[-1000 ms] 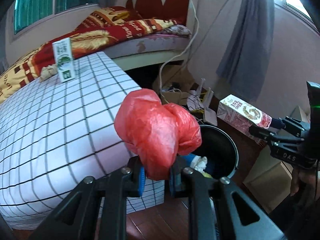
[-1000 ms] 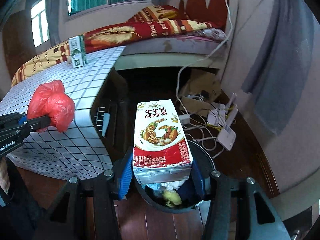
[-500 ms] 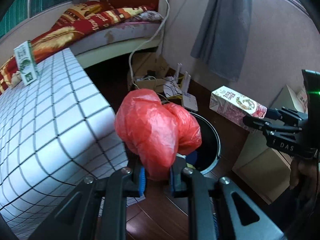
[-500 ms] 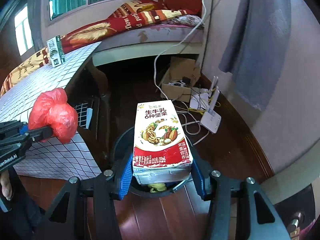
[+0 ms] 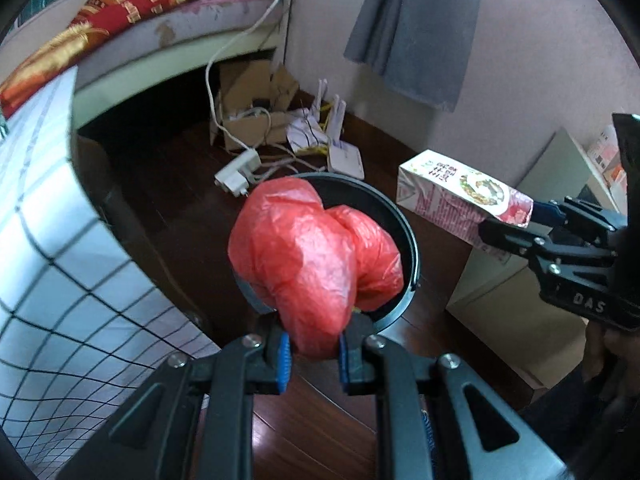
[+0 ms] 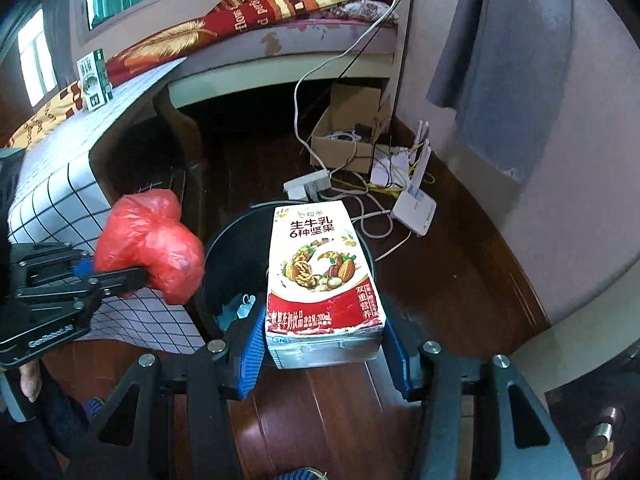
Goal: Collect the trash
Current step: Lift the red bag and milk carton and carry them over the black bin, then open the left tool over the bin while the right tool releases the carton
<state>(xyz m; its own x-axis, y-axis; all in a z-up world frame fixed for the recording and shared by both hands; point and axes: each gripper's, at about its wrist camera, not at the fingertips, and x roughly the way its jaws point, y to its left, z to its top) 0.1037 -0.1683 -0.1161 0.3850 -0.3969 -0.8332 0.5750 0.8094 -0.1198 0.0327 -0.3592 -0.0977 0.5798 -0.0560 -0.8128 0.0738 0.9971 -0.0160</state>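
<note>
My left gripper (image 5: 312,354) is shut on a crumpled red plastic bag (image 5: 312,256), held over the near rim of a round black trash bin (image 5: 410,240) on the floor. From the right wrist view the same bag (image 6: 154,246) hangs just left of the bin (image 6: 232,248), pinched by the left gripper (image 6: 138,276). My right gripper (image 6: 324,350) is shut on a red-and-white milk carton (image 6: 322,276), which sits over the bin's right half. The carton (image 5: 460,206) and right gripper (image 5: 516,228) show at the right of the left wrist view. Some trash lies inside the bin.
A checked-cloth table (image 6: 60,184) with a small green carton (image 6: 94,74) stands left of the bin. Behind it are a power strip (image 6: 308,184), cables, a cardboard box (image 6: 348,132), a white router (image 6: 414,208) and a bed (image 6: 280,20). A pale cabinet (image 5: 520,308) stands right.
Both grippers came down and forward toward the bin, keeping their loads. The bin now lies right under the red bag and the carton; the table has slid off to the left.
</note>
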